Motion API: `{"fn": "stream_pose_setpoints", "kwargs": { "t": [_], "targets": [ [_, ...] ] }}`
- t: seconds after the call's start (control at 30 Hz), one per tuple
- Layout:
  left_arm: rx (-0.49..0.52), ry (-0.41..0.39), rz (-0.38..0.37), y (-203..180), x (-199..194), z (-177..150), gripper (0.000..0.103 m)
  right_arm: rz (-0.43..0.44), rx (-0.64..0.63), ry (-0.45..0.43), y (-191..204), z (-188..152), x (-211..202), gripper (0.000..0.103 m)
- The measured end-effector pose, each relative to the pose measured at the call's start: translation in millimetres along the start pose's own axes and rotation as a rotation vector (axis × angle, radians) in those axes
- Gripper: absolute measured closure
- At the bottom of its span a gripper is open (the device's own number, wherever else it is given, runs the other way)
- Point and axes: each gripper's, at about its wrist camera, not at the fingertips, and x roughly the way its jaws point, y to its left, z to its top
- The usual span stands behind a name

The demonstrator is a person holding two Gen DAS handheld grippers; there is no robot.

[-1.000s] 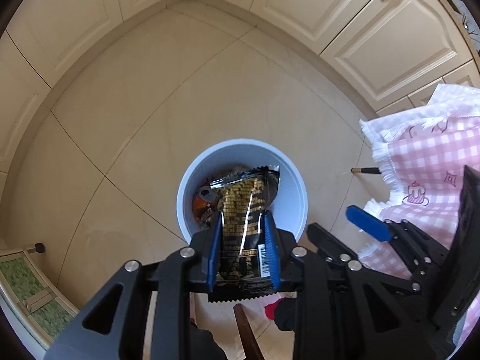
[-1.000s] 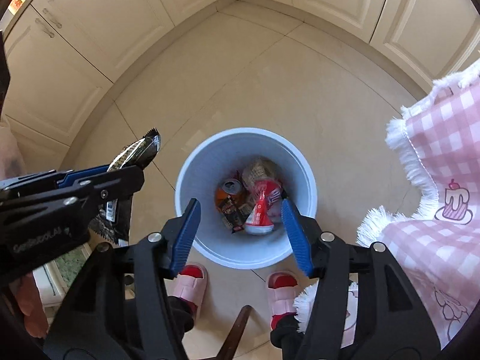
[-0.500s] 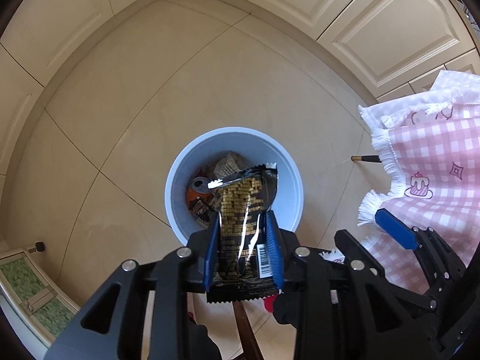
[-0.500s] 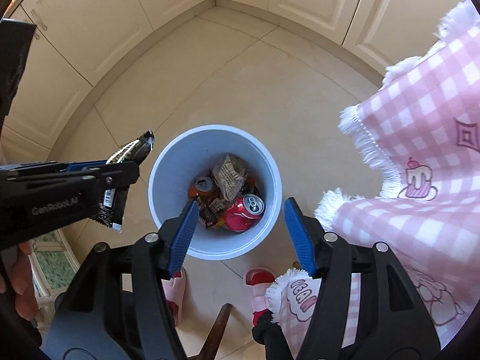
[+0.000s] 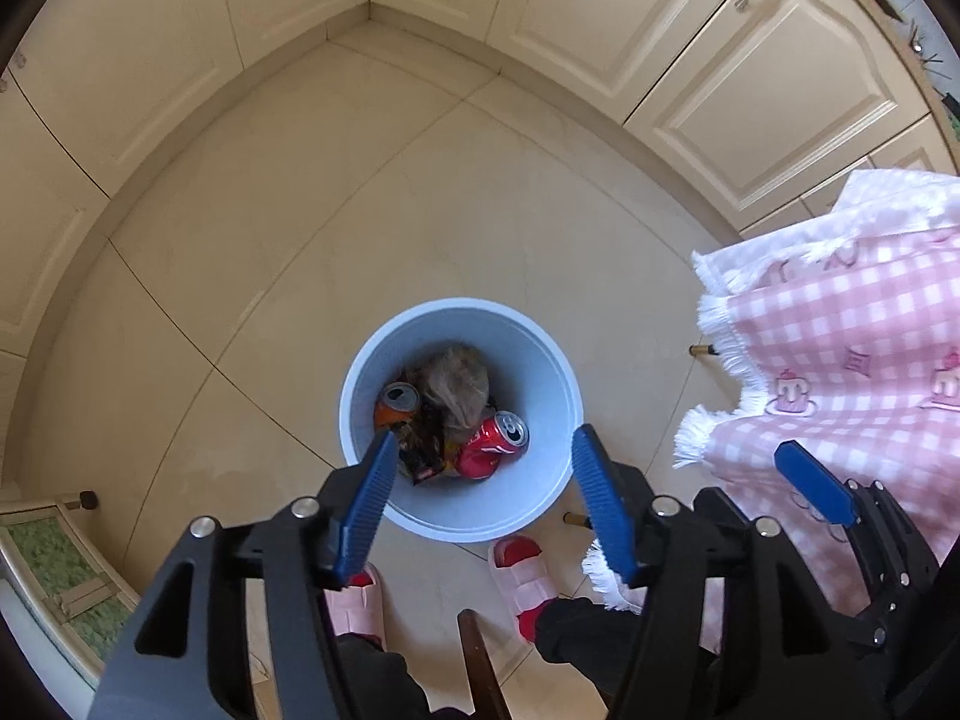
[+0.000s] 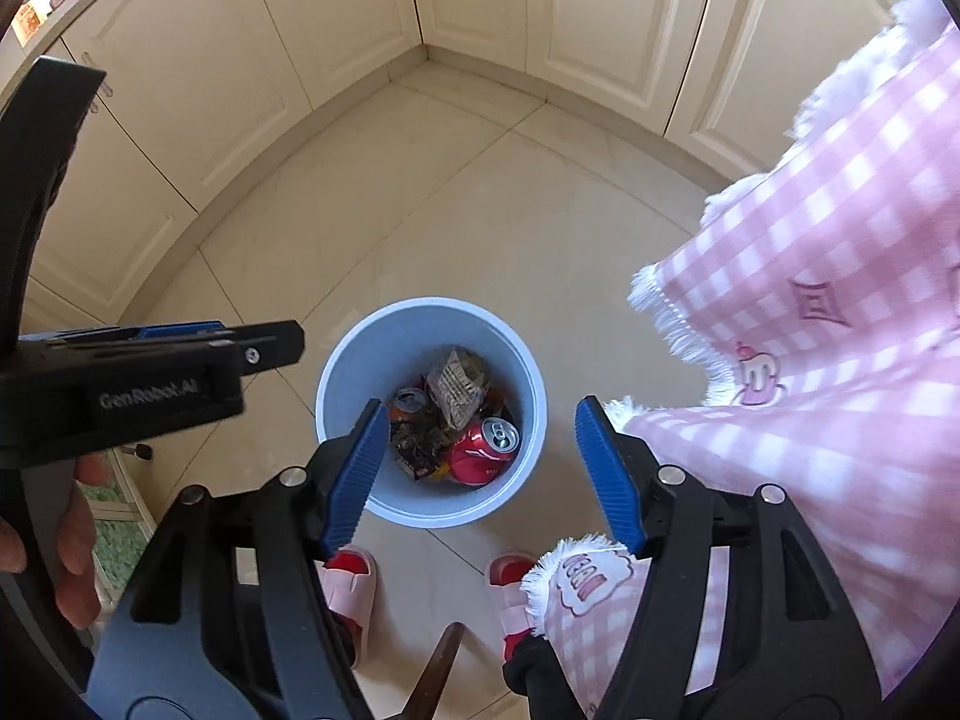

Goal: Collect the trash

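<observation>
A light blue trash bin [image 5: 540, 498] stands on the tiled floor and shows in both views [image 6: 528, 372]. Inside lie a red can [image 5: 495, 447], an orange can [image 5: 393, 405], a crumpled wrapper [image 5: 459, 387] and dark snack wrappers [image 5: 423, 456]. My left gripper [image 5: 483, 495] is open and empty above the bin's near rim. My right gripper [image 6: 483, 468] is open and empty, also above the bin. The left gripper's body shows at the left of the right wrist view [image 6: 150, 372].
A pink checked tablecloth with white fringe [image 5: 840, 372] hangs at the right [image 6: 828, 324]. Cream cabinets [image 5: 600, 18] line the far corner. The person's pink slippers [image 5: 522, 570] stand just below the bin. A green mat [image 5: 42, 564] lies at the lower left.
My left gripper has opened and let go of the black and gold snack wrapper, which is no longer between the fingers. The right gripper has drifted a little towards the tablecloth.
</observation>
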Motion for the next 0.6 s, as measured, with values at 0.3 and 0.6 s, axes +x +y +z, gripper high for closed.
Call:
{"fn": "stream_pose_setpoints", "kwargs": {
  "t": [0.3,0.6],
  "targets": [
    [0.065,-0.184,0.04,-11,-108,-38,0.038,-0.043,-0.038,-0.11,13,-8,-75,0.038],
    [0.152,-0.446,0.084,-45,-233,-100,0.033,-0.083,-0.087,-0.345,25,-39,-217,0.03]
  ]
}}
